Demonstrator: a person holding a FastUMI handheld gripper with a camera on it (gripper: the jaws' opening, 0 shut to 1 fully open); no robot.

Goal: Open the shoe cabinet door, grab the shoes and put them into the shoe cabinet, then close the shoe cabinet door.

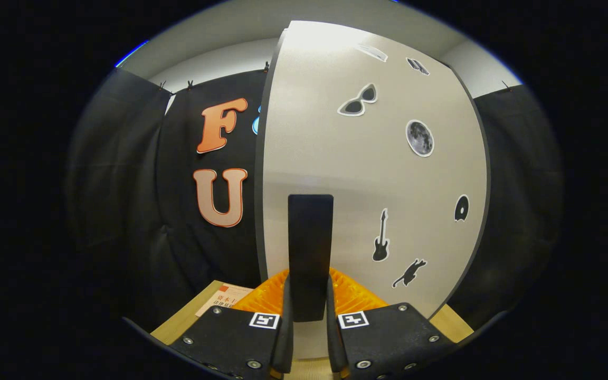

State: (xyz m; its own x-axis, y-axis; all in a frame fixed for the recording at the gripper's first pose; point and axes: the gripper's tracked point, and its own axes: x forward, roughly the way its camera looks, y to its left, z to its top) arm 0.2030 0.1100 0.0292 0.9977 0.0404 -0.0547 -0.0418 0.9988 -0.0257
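Nearest of all, the claw [310, 295] has its 2 fingers drawn in tight on the dark upright handle [310, 248] of the shoe cabinet door [367, 174], pinching its lower end from both sides. The handle rises straight up from between the fingers, fixed to the pale door panel just ahead, which carries small stickers: sunglasses [358, 101], a moon [420, 138], a guitar [381, 236], a cat [409, 273]. Low on the claw's left a printed booklet [226, 298] lies on the wooden table [188, 316]. The grip sits low on the handle, so I reckon a pull that doesn't follow the door's swing could let the fingers slide off, or rock the cabinet.
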